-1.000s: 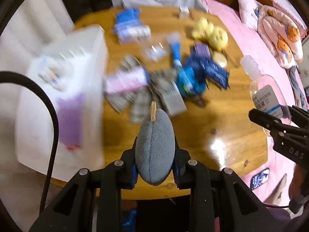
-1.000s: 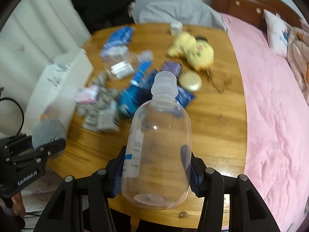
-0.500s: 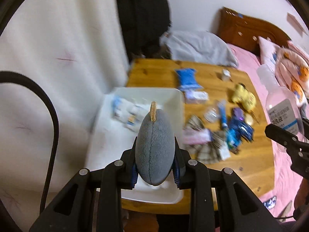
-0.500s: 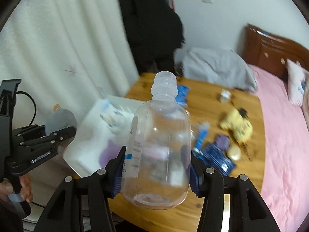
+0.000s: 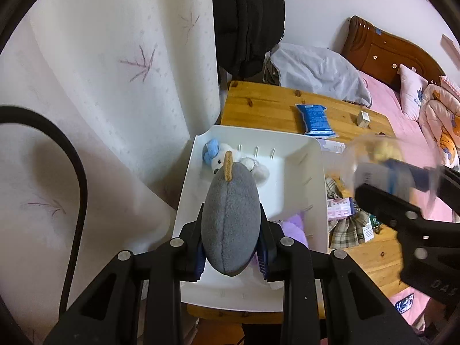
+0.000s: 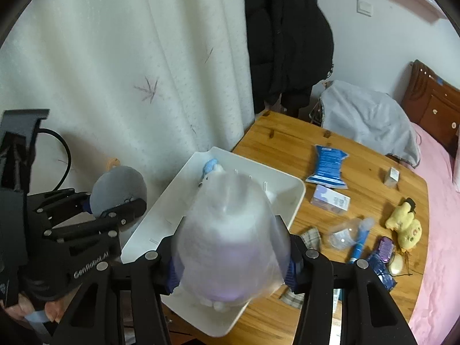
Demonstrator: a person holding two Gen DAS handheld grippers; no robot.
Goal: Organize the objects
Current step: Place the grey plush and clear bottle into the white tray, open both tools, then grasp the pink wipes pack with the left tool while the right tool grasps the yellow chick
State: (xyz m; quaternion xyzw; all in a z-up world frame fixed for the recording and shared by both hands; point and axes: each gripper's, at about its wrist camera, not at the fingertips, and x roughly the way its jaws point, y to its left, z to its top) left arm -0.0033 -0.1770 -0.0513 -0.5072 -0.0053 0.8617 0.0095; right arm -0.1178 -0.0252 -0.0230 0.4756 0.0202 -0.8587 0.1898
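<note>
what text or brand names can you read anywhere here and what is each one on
"GenRobot.AI": white lettering on the black body of the left claw, in the right wrist view.
"DAS": partial lettering on the black body of the right claw, cut off at the frame edge in the left wrist view.
Blue packet: white print, too small to read.
Purple and white box: print too small.
Clear bottle: label motion-blurred, unreadable.

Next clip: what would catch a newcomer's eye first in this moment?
The grey plush toy clamped in the left hand-held gripper fills the middle of the left wrist view, held over the white bin at the table's left end. In the right wrist view, a blurred clear plastic bottle sits in the right hand-held gripper, also over the bin. Behind them, packets and a yellow plush toy litter the wooden table.
</note>
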